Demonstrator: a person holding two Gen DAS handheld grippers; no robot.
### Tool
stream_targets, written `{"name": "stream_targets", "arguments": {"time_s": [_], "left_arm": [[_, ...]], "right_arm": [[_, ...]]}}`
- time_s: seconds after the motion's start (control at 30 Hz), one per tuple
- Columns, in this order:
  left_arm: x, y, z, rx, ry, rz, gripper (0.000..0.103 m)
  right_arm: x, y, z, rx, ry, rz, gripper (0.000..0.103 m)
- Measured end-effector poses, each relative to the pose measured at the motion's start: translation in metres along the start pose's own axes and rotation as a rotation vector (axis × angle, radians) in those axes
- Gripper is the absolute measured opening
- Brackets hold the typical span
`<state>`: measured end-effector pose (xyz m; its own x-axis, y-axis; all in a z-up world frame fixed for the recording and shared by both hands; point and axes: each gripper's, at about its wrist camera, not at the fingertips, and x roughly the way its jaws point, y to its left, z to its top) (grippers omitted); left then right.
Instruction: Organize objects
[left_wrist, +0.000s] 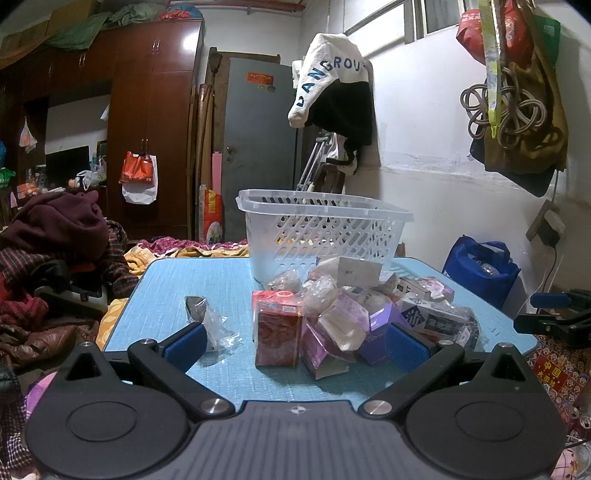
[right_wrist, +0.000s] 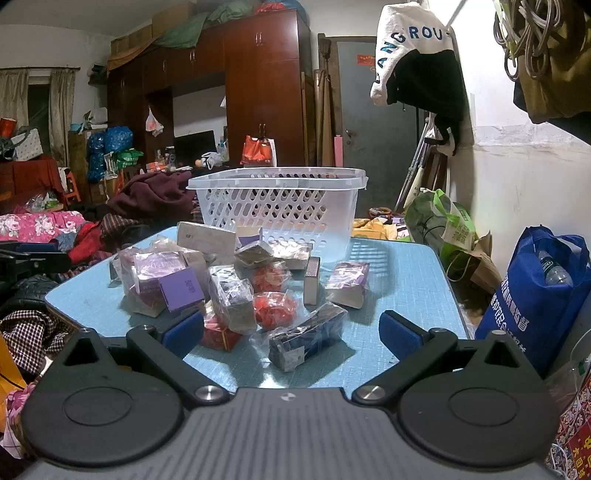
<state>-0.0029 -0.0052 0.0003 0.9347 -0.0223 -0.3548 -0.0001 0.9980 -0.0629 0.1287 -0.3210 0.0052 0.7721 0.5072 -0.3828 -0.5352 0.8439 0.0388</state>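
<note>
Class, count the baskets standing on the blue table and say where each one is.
1. A single white basket stands at the far end of the blue table, just behind the pile of packets; none looks hidden.

Your right gripper (right_wrist: 291, 334) hangs wide open over the near edge of the blue table (right_wrist: 402, 280). A dark wrapped box (right_wrist: 306, 341) lies between its fingers, untouched. Behind the heap of packets stands the white basket (right_wrist: 277, 210).

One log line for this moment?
left tool: open | right tool: open | boxes: piled on table | basket: behind pile
</note>
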Motion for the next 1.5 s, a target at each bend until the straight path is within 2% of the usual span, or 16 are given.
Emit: {"name": "stream_targets", "arguments": {"time_s": [1.5], "left_arm": [[-0.0018,-0.0044,-0.0003,0.002,0.004,-0.006,0.103]], "right_arm": [[-0.0003,-0.0012,-0.0006,0.000,0.003,0.001,0.103]]}}
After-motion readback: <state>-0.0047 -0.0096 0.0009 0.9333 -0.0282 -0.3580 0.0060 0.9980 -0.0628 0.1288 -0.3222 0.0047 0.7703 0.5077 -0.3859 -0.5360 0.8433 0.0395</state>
